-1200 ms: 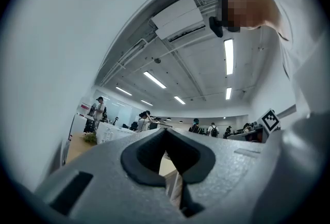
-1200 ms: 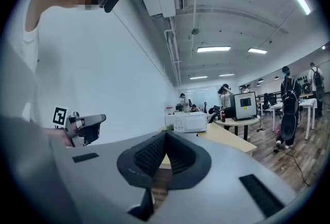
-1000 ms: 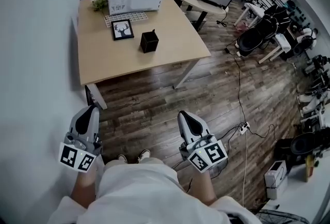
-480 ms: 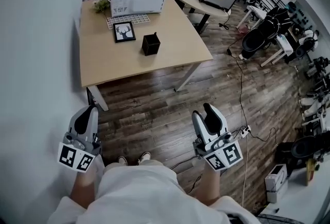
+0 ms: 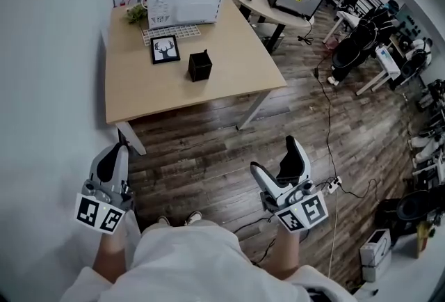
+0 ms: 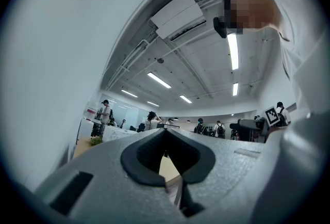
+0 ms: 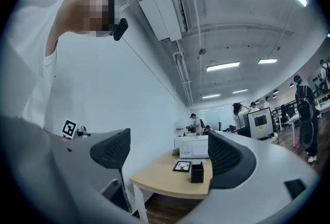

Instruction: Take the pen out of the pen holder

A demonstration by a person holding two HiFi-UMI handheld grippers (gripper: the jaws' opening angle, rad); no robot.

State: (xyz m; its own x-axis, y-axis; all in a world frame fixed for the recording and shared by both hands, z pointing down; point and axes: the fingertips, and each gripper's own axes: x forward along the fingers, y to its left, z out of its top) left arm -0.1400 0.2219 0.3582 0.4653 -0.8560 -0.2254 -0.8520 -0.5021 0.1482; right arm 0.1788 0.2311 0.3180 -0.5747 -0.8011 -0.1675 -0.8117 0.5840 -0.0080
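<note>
The right tool (image 5: 278,161) is sitting further right than a second ago, its jaws just spreading wide with nothing between them. The black pen holder (image 5: 200,65) is standing on the bench (image 5: 139,95) beside a framed deer picture (image 5: 165,49), well apart from both tools. The left tool (image 5: 113,158) is keeping its jaws pressed together.

A plain white wall (image 5: 49,50) runs down the left, with a light wooden bench (image 5: 139,88) set against it. The floor (image 5: 208,147) is dark wood plank, crossed by a black cable (image 5: 322,109). Black office chairs (image 5: 351,50) crowd the right side. Overhead, strip lights (image 7: 223,66) glow beside what looks like a ceiling air-conditioning unit (image 6: 178,16).
</note>
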